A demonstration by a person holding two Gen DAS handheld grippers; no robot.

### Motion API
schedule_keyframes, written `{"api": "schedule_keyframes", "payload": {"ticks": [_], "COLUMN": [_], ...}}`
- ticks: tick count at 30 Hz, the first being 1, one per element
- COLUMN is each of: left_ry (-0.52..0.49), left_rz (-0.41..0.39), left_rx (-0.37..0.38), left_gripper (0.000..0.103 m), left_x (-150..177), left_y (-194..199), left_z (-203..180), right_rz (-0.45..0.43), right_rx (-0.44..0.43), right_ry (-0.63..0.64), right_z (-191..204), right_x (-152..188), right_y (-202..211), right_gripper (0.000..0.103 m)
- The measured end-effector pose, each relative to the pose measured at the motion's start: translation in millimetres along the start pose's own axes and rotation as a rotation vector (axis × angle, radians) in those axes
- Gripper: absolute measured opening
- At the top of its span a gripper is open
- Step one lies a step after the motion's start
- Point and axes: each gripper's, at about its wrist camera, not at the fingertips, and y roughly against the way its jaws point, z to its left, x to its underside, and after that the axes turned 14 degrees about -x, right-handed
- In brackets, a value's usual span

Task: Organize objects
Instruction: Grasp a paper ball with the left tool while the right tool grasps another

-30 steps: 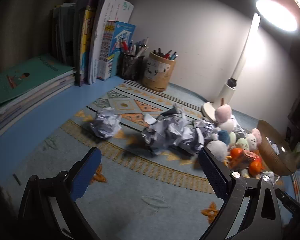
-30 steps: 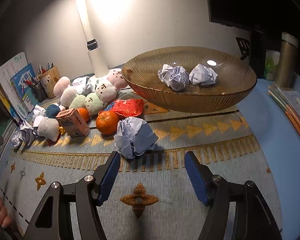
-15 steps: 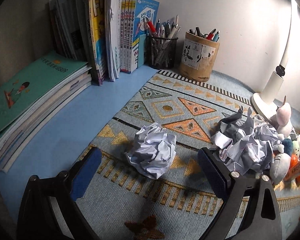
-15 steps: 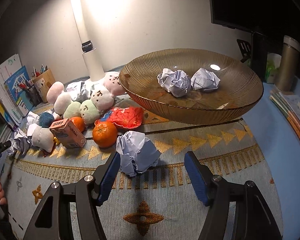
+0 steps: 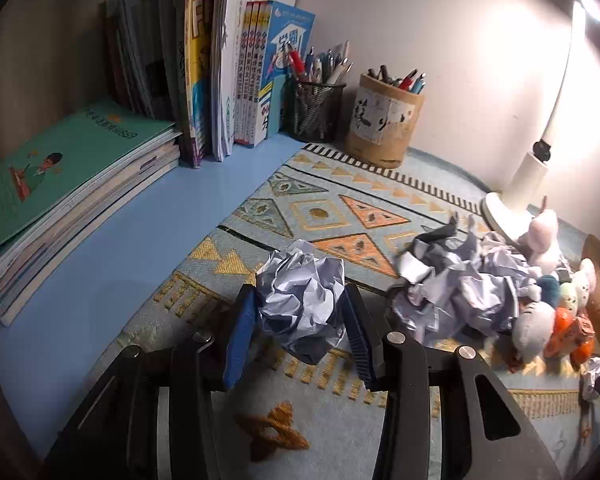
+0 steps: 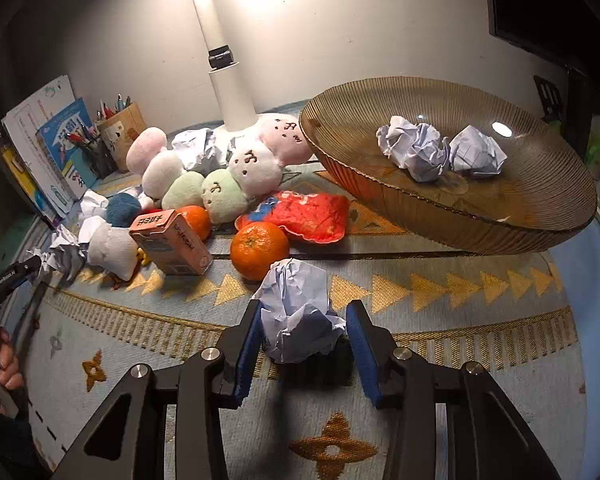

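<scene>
Left gripper (image 5: 300, 320): closing on a paper ball (image 5: 302, 300) that sits between its blue pads on the mat (image 5: 332, 216); both pads appear to touch the paper, the left one pressed in.
Right gripper (image 6: 302, 334): closing on a second paper wad (image 6: 296, 312); the left pad presses the paper, while the right pad looks just shy of it, though the crumpled edge makes that hard to judge.
Where the wad lies: on the mat, just in front of an orange (image 6: 260, 250), clear of the pile of plush toys (image 6: 236, 176) and the carton (image 6: 172, 242).
Likely goal: the ribbed bowl (image 6: 540, 216) to the right, which already holds two paper balls (image 6: 440, 152).
Grip advice: each gripper should finish closing until the paper gives a little; crumpled paper compresses, so a light pinch may slip.
Lift advice: each should rise straight up before swinging, so the right wad clears the orange and the bowl's raised rim.
Left-side risk: the loose paper heap (image 5: 460, 288) lies near the ball; a sideways drag could snag it.
Release advice: each should open over the bowl's middle, low, so the light balls do not bounce out.
</scene>
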Motion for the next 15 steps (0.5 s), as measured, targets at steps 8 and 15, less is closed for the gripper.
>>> {"api": "schedule_keyframes", "payload": {"ticks": [8,15], "left_ry": [-0.024,-0.139], "left_rz": [-0.041,-0.049], "left_rx": [0.241,0.390], "left_gripper": [0.040,0.040], "left_x": [51.0,73.2], "left_y": [79.2,101.9], "left_z": [-58.5,-138.5], "right_rz": [-0.053,-0.060], "right_rx": [-0.057,-0.019], "right_ry": [0.110,0.175], "right_z": [25.5,33.3], "right_x": [16.7,31.8], "right_y": [30.3,28.6], "right_gripper": [0.042,0.042]}}
